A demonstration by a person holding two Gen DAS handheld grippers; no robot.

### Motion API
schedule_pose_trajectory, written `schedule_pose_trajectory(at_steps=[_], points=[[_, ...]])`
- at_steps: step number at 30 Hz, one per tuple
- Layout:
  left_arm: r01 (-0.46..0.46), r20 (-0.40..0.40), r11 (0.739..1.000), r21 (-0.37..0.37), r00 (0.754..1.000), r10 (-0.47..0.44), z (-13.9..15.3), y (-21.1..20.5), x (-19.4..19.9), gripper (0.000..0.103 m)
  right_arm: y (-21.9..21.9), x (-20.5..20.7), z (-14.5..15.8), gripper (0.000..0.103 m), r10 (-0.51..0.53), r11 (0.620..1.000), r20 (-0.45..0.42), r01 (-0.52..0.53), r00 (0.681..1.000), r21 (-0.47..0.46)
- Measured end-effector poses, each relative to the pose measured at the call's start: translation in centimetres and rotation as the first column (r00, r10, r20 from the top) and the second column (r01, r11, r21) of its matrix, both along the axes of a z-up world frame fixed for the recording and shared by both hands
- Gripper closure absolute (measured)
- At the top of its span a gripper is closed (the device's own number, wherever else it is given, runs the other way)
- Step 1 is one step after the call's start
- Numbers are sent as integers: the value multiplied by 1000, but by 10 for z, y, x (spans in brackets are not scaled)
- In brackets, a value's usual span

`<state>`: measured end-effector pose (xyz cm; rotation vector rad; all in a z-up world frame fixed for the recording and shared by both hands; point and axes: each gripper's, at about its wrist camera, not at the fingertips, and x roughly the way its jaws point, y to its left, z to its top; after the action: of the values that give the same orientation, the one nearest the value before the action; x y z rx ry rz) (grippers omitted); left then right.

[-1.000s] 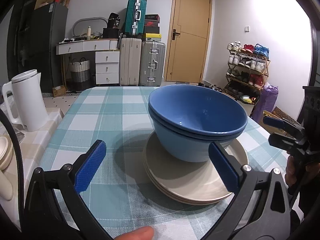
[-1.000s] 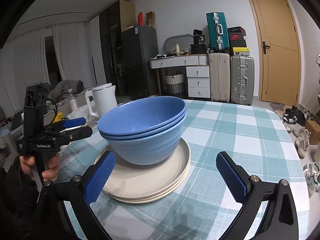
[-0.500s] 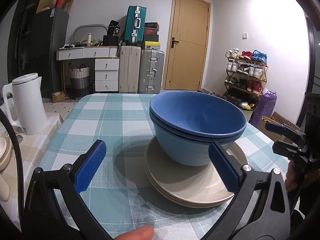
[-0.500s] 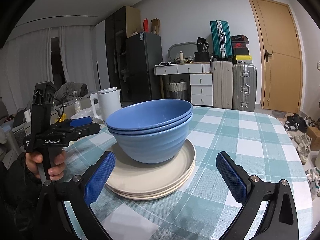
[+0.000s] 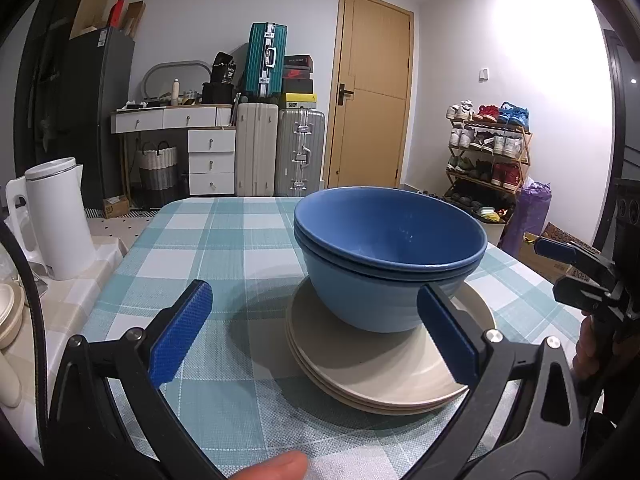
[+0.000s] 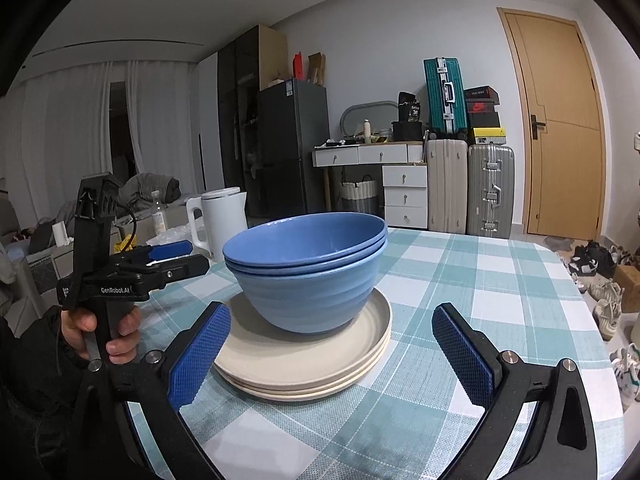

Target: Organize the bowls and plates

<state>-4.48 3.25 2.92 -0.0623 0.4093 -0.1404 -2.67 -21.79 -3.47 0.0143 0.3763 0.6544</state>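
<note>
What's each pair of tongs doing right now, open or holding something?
Left tongs: open, holding nothing, short of the stacked blue bowls.
Right tongs: open, holding nothing, short of the beige plates.

Even indoor light, sharp focus, strong fisheye bending, dark vignetted corners.

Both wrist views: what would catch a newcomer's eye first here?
The blue bowls, nested and standing on a stack of beige plates in the middle of the checked tablecloth. Next, the left gripper and right gripper, both open and empty, short of the stack. A white kettle stands off to one side.
</note>
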Motion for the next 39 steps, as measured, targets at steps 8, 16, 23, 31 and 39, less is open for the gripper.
schedule_pose_trajectory(at_steps=[8, 16, 23, 31, 39], points=[[2, 2, 1000, 4, 1000, -2, 0, 0, 0, 1, 2, 0, -1, 0, 8, 1000, 9, -8, 1000, -11], [6, 7, 1000, 11, 1000, -6, 2, -1, 1, 1, 2, -1, -2, 0, 9, 1000, 6, -9, 1000, -8], [7, 7, 1000, 13, 1000, -7, 1, -1, 0, 1, 2, -1, -1, 0, 8, 1000, 6, -8, 1000, -8], [7, 8, 1000, 11, 1000, -7, 1, -3, -1, 1, 2, 0, -2, 0, 9, 1000, 5, -8, 1000, -9], [7, 9, 1000, 11, 1000, -7, 1, -3, -1, 1, 2, -1, -1, 0, 8, 1000, 6, -8, 1000, -8]])
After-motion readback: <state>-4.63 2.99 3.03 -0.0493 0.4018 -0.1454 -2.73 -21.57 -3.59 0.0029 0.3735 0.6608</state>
